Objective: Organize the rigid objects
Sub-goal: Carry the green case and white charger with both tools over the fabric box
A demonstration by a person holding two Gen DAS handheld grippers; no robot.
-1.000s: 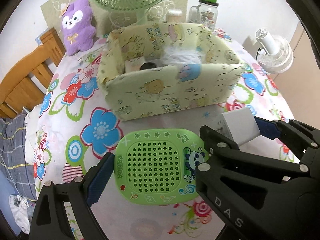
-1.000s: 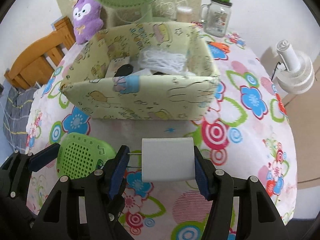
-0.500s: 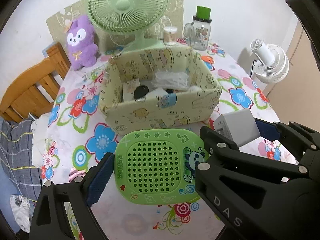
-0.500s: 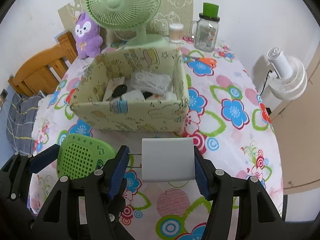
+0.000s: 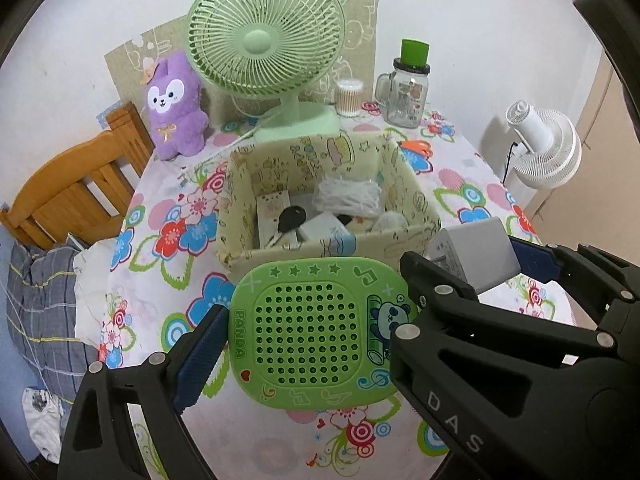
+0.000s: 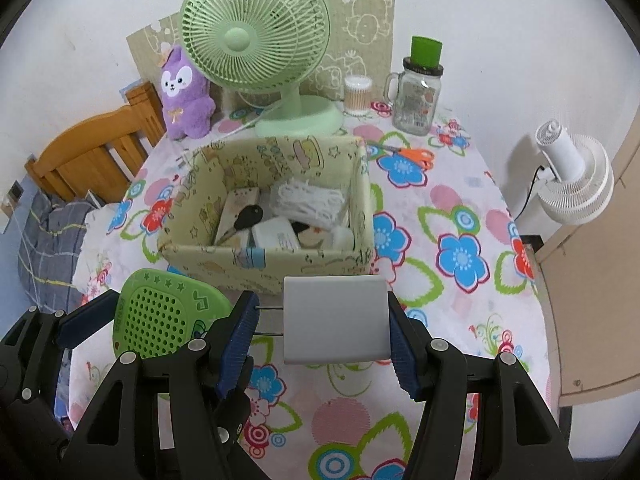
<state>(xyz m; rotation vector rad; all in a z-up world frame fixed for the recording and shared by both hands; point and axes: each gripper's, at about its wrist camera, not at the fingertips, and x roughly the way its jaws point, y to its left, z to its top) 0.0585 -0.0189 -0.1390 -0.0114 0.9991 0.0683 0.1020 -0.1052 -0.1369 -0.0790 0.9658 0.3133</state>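
Note:
My left gripper (image 5: 312,320) is shut on a green perforated panda case (image 5: 316,332), holding it by its side edges above the flowered tablecloth. In the right wrist view the same case (image 6: 160,320) shows at the lower left. My right gripper (image 6: 320,320) is shut on a white charger plug (image 6: 336,320), its two prongs pointing left against the left pad. The charger (image 5: 476,256) also appears right of the case. Just beyond both grippers stands a yellow cartoon-print box (image 6: 280,148), open on top. It holds a black key (image 6: 248,216), a white cord bundle (image 6: 308,200) and small white boxes.
Behind the box stand a green table fan (image 5: 264,44), a purple plush toy (image 5: 172,104), a cotton swab tub (image 6: 357,94) and a glass jar with a green lid (image 6: 420,96). Orange scissors (image 6: 412,154) lie right of the box. A wooden chair (image 5: 76,192) stands left, a white fan (image 6: 576,176) right.
Both grippers have risen with their loads still held. The box now looks smaller and lower in view, and the fan, the jar and the back wall have come fully into sight.

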